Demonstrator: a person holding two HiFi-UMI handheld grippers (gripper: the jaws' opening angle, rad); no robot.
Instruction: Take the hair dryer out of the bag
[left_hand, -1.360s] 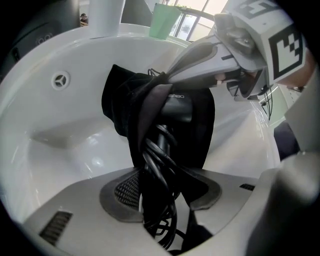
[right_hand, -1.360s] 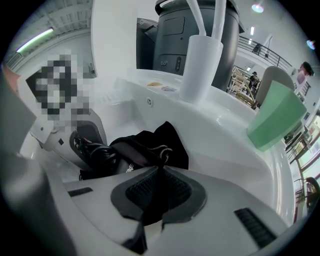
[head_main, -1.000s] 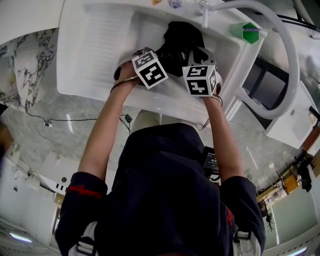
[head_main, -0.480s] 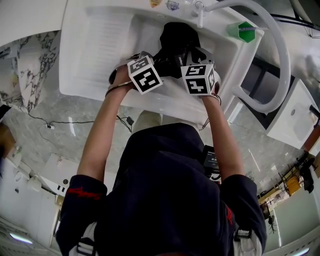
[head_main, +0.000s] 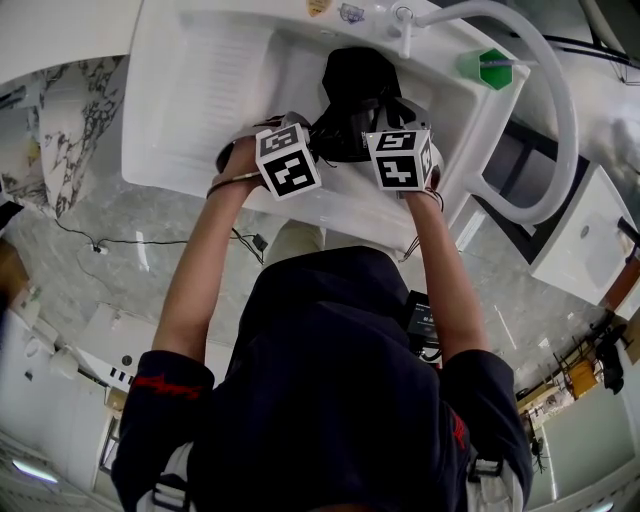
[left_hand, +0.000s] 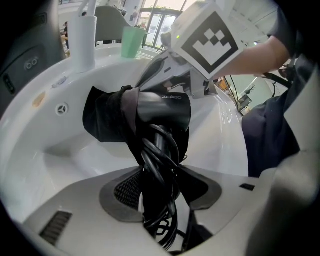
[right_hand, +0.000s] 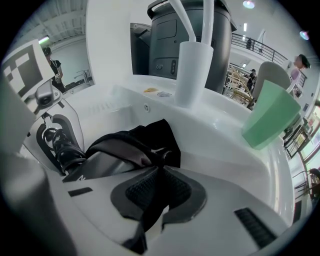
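Observation:
A black fabric bag (head_main: 355, 80) lies in the white basin (head_main: 200, 80). Out of its mouth sticks a dark grey hair dryer (left_hand: 165, 107), its handle wrapped in black cord (left_hand: 160, 160). My left gripper (left_hand: 160, 197) is shut on that corded handle and holds the dryer lifted, nose still inside the bag (left_hand: 105, 120). My right gripper (right_hand: 157, 192) is shut on a fold of the bag (right_hand: 150, 132), just right of the dryer's barrel (right_hand: 100, 165). In the head view the two marker cubes, the left (head_main: 288, 160) and the right (head_main: 400, 158), sit side by side at the basin's near rim.
A green cup (head_main: 487, 65) stands on the basin's far right corner. A white faucet post (right_hand: 192, 72) rises behind the bag, with a drain hole (left_hand: 61, 108) in the basin wall. A large white curved rail (head_main: 560, 110) runs on the right.
The left gripper has moved toward the person and up with the dryer, drawing it further from the bag. The right gripper has stayed put on the fabric.

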